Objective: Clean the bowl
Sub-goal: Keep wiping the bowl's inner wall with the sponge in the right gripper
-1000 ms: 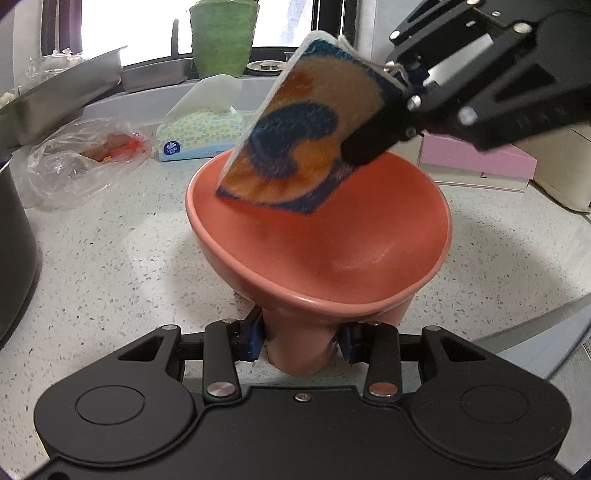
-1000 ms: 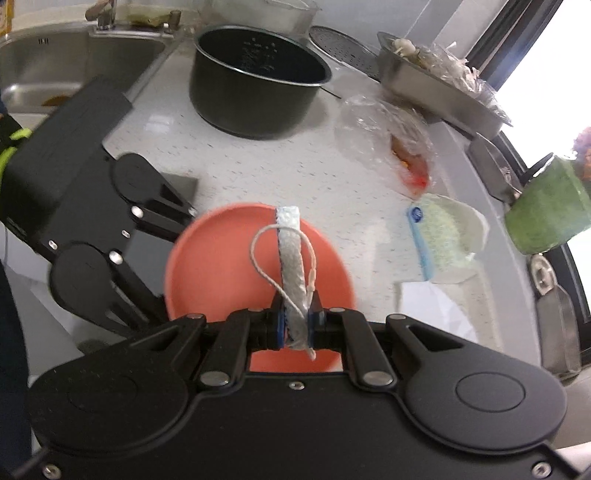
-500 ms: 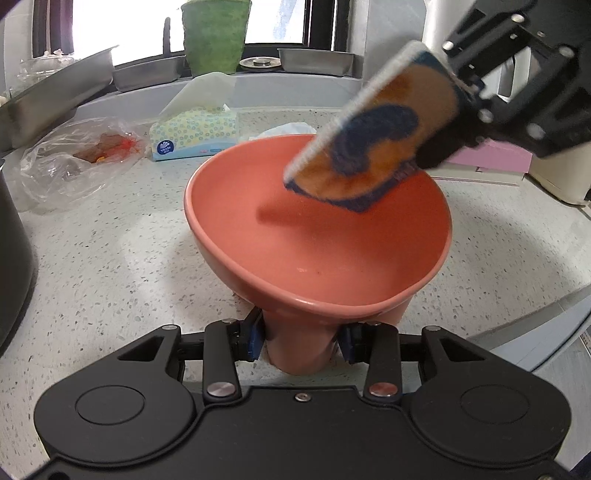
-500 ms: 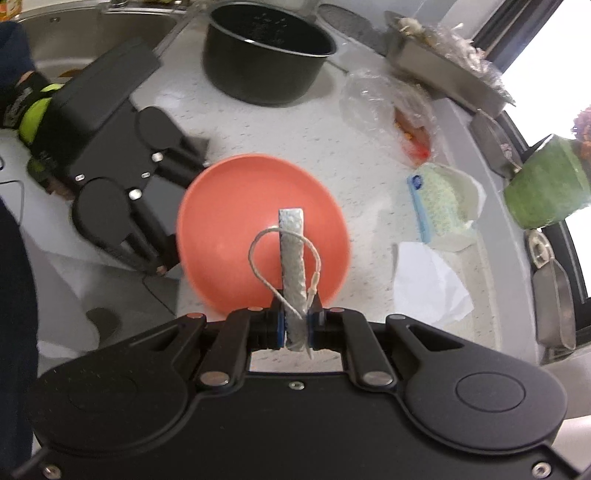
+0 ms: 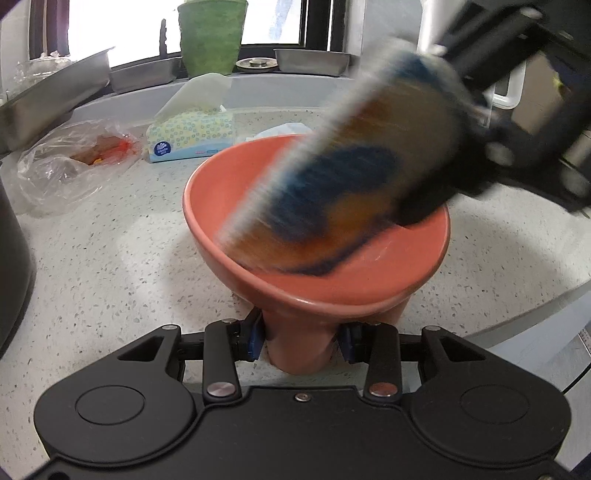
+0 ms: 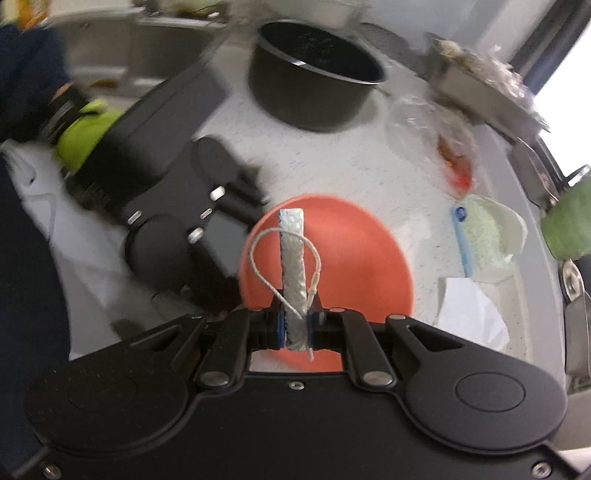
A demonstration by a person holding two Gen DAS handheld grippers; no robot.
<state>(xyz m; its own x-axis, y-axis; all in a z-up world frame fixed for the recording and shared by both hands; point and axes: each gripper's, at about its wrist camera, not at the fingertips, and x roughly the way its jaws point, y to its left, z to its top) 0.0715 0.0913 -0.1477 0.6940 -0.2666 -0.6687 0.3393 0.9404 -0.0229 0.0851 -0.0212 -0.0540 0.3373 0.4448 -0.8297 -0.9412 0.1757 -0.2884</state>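
A salmon-pink bowl stands on the speckled counter, and my left gripper is shut on its foot. My right gripper is shut on a flat sponge, seen edge-on with a white string loop. In the left wrist view the sponge shows its orange and blue face, motion-blurred, with its lower end down inside the bowl against the near left wall. The right gripper reaches in from the upper right. From above, the bowl lies under the sponge.
A tissue pack and a clear plastic bag lie behind the bowl. A black pot stands further along the counter by the sink. A green pot and metal trays line the window ledge. The counter edge runs at the right.
The sponge has swung down from above the bowl's rim into the bowl, toward its near left side. The left gripper has kept the bowl's foot clamped.
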